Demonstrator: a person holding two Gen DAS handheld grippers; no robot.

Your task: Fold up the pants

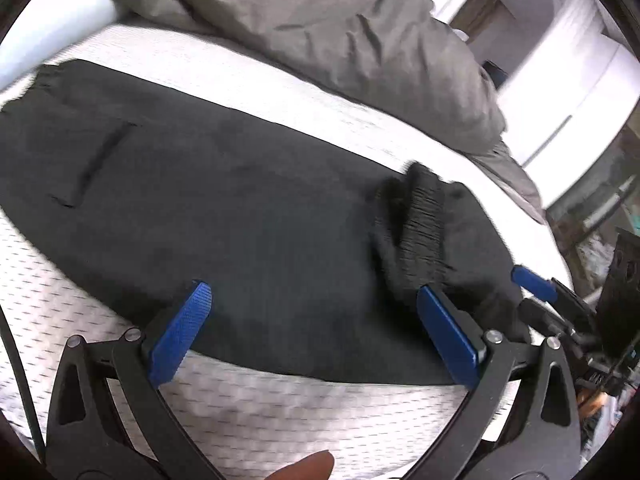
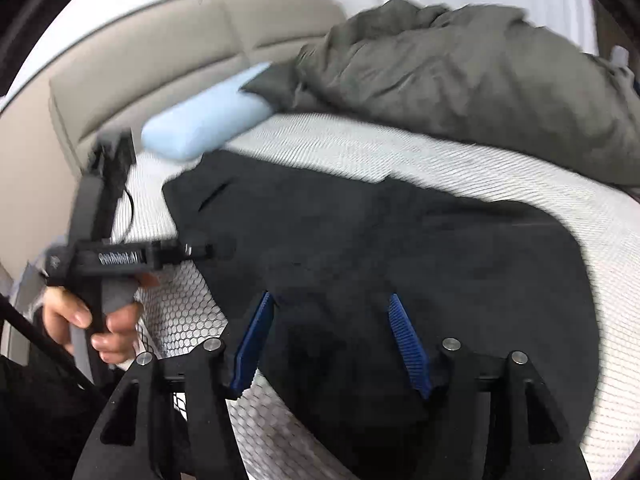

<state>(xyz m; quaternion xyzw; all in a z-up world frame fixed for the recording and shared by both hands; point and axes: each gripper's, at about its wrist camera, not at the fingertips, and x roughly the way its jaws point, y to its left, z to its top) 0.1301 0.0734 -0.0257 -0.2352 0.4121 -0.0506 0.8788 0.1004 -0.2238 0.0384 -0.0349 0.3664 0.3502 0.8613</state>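
While the black pants (image 1: 224,200) lie flat on the bed (image 1: 280,416), both jaws stand spread, empty. The left hand-held gripper (image 1: 316,320) and right hand-held gripper (image 2: 332,320) hover over the near edge, probably placed to pinch it for folding.

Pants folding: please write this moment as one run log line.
pants flat on mattress | left gripper open | right gripper open

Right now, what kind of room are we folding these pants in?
Most likely a bedroom: the black pants lie on a white quilted mattress, with a rumpled grey duvet, a pale blue pillow and a beige padded headboard behind.
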